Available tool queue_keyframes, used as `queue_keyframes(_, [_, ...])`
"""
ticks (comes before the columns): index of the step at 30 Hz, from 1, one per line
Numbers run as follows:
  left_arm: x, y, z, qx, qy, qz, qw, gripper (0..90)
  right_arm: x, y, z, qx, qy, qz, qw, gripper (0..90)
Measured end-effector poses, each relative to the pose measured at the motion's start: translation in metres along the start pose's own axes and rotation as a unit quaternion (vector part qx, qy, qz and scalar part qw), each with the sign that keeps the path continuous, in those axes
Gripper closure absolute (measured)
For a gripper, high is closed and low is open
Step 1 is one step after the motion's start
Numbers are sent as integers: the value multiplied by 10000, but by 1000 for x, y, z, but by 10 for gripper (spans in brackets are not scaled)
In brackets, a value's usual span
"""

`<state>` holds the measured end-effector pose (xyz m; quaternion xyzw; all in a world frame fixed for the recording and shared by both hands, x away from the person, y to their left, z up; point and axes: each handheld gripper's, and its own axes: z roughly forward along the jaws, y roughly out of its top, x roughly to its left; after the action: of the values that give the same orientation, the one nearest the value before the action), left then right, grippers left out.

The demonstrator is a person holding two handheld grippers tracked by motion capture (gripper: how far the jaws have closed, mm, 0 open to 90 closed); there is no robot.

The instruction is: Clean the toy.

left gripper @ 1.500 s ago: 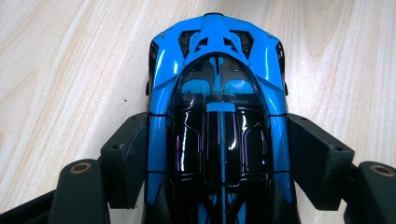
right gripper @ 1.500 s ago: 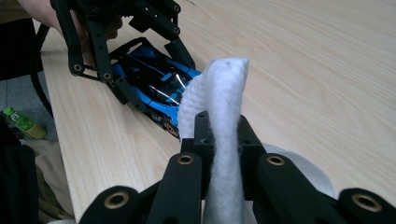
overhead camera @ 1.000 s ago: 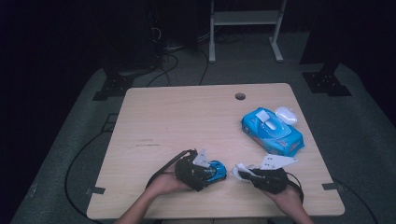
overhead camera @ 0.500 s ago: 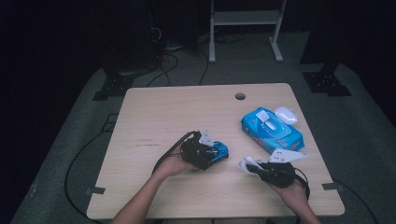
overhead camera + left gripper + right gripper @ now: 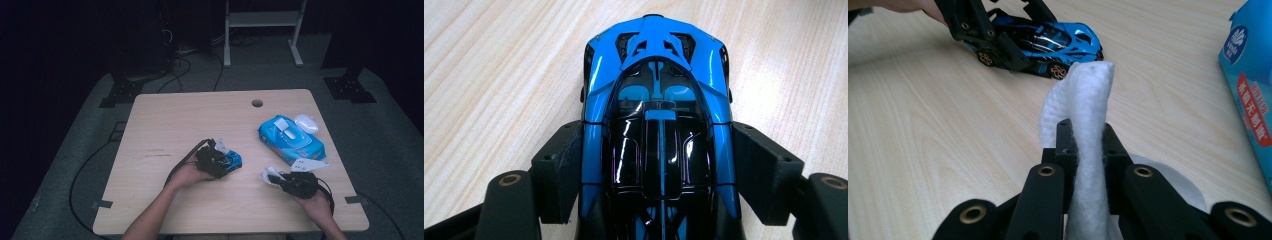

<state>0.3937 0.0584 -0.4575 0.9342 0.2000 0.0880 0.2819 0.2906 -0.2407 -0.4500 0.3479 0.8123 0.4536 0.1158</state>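
At lower centre of the high view, the left gripper [image 5: 226, 162] is clamping the blue toy car [image 5: 231, 161], while the right gripper [image 5: 275, 178] is pinching a white wipe [image 5: 266, 175] tight.

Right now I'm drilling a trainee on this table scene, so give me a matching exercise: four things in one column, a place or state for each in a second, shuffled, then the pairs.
Things:
1. toy car
2. wipe
3. wipes pack
4. white case

Places or states:
A. lies at the pack's far right corner
B. clamped in the right tongs
C. flat on the table, right side
D. gripped by the left tongs

Pairs: 1-D, 2-B, 3-C, 4-A
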Motion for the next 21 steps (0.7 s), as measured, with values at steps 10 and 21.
queue_keyframes(10, [5,3,-11,-303,7,-148,9994,158,-11,-2,15,303,-282,-24,9991,638])
queue_keyframes(21, [4,-1,-31,-530,52,-125,9985,139,-13,-1,-5,-74,-109,103,9999,483])
